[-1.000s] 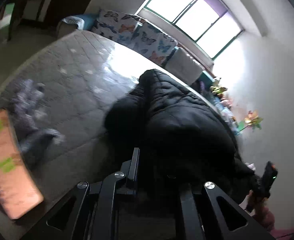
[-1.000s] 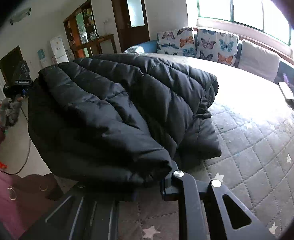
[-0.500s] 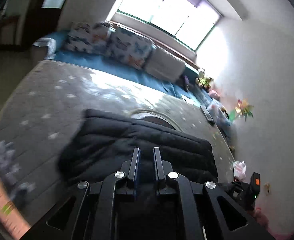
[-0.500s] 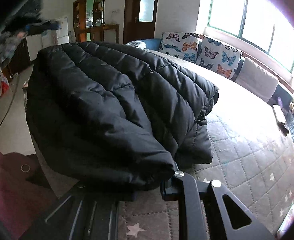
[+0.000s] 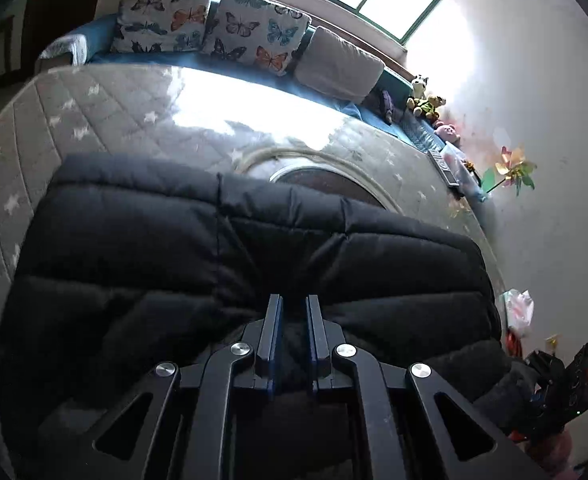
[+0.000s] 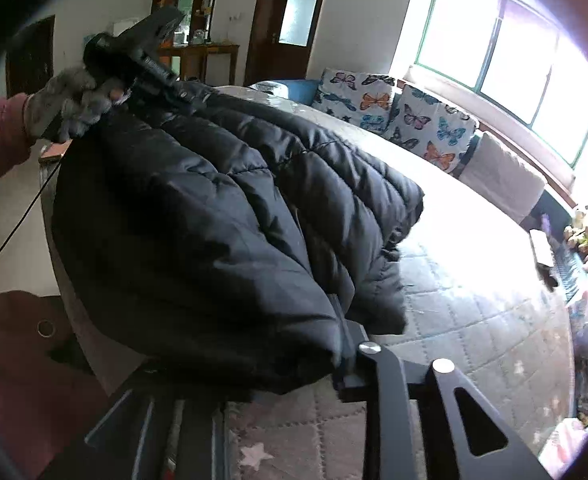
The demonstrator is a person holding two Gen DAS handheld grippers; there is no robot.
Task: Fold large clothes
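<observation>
A black puffer jacket [image 5: 230, 248] lies folded on the grey quilted mattress [image 5: 106, 108]. My left gripper [image 5: 293, 304] is shut on the jacket's near edge; a thin fold of fabric sits between its fingers. In the right wrist view the jacket [image 6: 222, 216] bulges over my right gripper [image 6: 318, 320]. Only the right finger [image 6: 344, 332] shows; the left one is buried under fabric. The right gripper is shut on the jacket's near corner. The left gripper [image 6: 134, 60], held by a gloved hand, shows at the jacket's far left end.
Butterfly pillows [image 5: 210, 30] and a grey cushion [image 5: 340, 66] line the far side under the window. A remote [image 5: 444, 168], plush toys [image 5: 426, 100] and a pinwheel [image 5: 512, 168] sit along the right wall. A round marking [image 5: 326, 178] lies on the mattress behind the jacket.
The left gripper closed on the jacket edge and swung round to face the window. The jacket went from a bunched heap to a flatter fold. The right gripper kept its hold.
</observation>
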